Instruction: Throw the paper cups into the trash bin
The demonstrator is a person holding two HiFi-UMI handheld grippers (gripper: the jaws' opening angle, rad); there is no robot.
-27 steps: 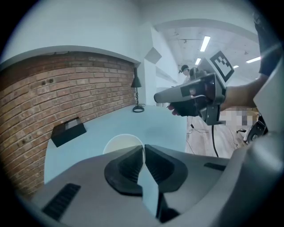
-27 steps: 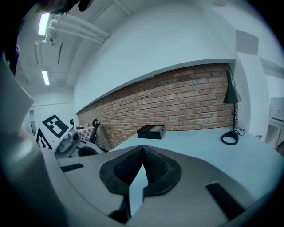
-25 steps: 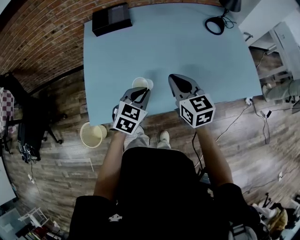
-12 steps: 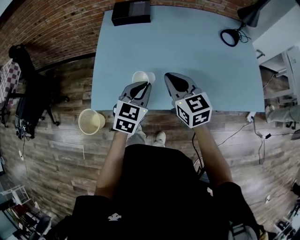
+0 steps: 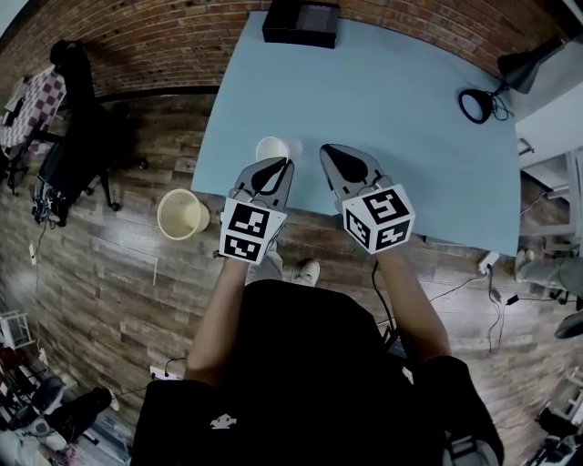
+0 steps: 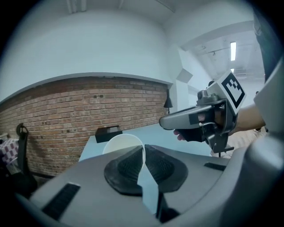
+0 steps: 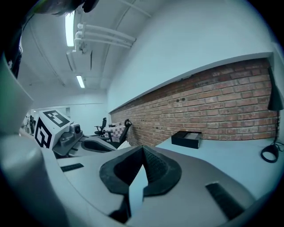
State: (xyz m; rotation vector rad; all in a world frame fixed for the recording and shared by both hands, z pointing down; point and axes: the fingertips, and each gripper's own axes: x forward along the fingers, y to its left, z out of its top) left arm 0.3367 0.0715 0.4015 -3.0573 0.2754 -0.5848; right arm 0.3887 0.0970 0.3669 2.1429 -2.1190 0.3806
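Observation:
A white paper cup point(image 5: 272, 148) is held above the near-left part of the light blue table point(image 5: 392, 100). My left gripper point(image 5: 283, 165) is shut on its rim. In the left gripper view the cup point(image 6: 120, 142) stands just past the left gripper point(image 6: 143, 152), its thin wall pinched between the ribbed pads. My right gripper point(image 5: 327, 151) hovers beside it to the right, shut with nothing in it; the right gripper point(image 7: 142, 151) shows its pads meeting. The cream trash bin point(image 5: 182, 214) stands on the wooden floor, left of the table's near edge.
A black box point(image 5: 301, 23) lies at the table's far edge, against the brick wall. A black desk lamp point(image 5: 496, 84) stands at the far right. A dark chair point(image 5: 77, 146) is on the floor to the left. The person's shoes point(image 5: 308, 270) are below the table edge.
Both grippers have risen a little and swung left together, the cup staying in the left jaws. The table and bin now sit further right in the head view.

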